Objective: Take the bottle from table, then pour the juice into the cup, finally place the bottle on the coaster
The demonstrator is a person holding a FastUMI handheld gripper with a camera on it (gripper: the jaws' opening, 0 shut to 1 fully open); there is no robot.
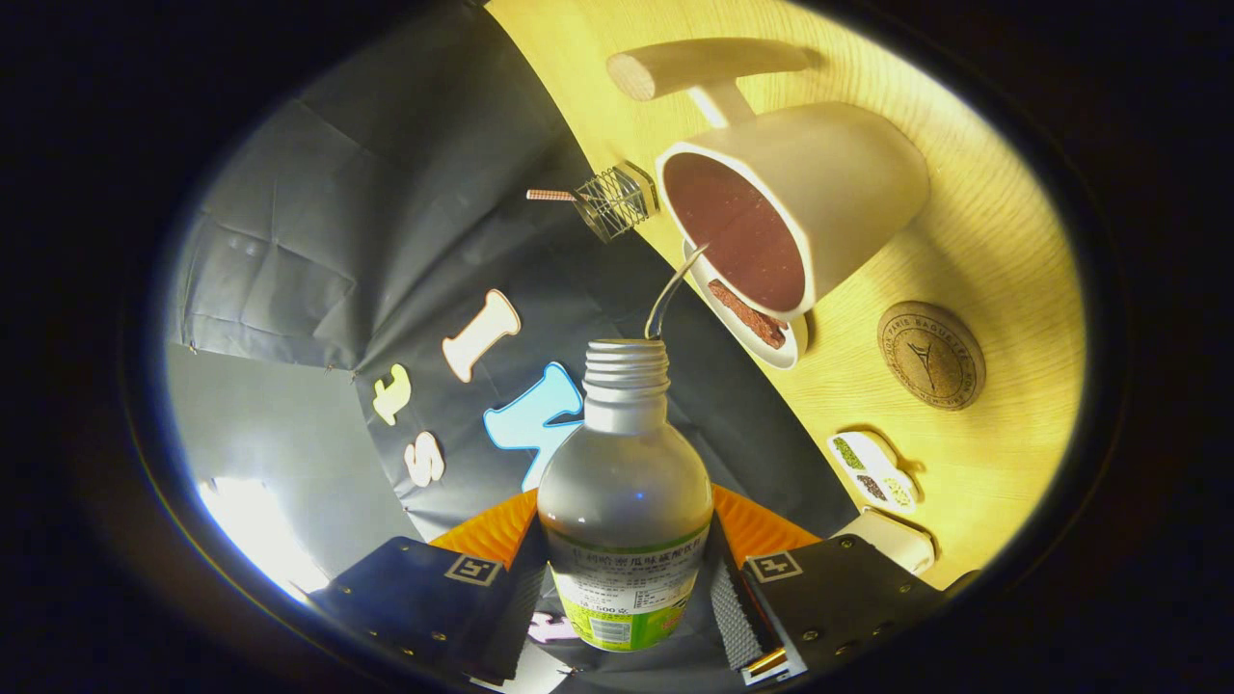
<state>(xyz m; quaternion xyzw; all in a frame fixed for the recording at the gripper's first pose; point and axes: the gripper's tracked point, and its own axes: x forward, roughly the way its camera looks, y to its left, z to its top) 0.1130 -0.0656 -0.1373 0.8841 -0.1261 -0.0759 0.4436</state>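
The wooden bench (pixel 964 241) takes up the far side of the scene, tilted steeply in the gripper view because the gripper (pixel 627 578) itself is rolled over for pouring. On it stands the white cup (pixel 839 183), the biggest thing on the bench, with a long wooden handle (pixel 704 66) and a dark reddish inside; its open mouth faces the gripper. Under the cup's near edge lies a small white dish (pixel 757 333) with a dark strip on it. Held between the two fingers is the bottle (pixel 625 501), clear-bodied with a green label and no cap on its threaded neck; both fingers press on its sides, so the gripper is clamped on it. The bottle's long axis runs straight ahead from the fingers, and its mouth lies just short of the cup's rim. A thin clear stream (pixel 673 289) arcs from the bottle mouth toward the lip of the cup, so the pour looks to be under way. The round cork coaster (pixel 930 355) lies on the bench just beside the cup and dish, on the side away from the handle, apart from both; the bottle's last stop is therefore a short swing away from the cup once it is turned upright. Smaller things: a little wire holder (pixel 617 200) at the bench edge and a small white patterned piece (pixel 871 467) nearer the gripper.
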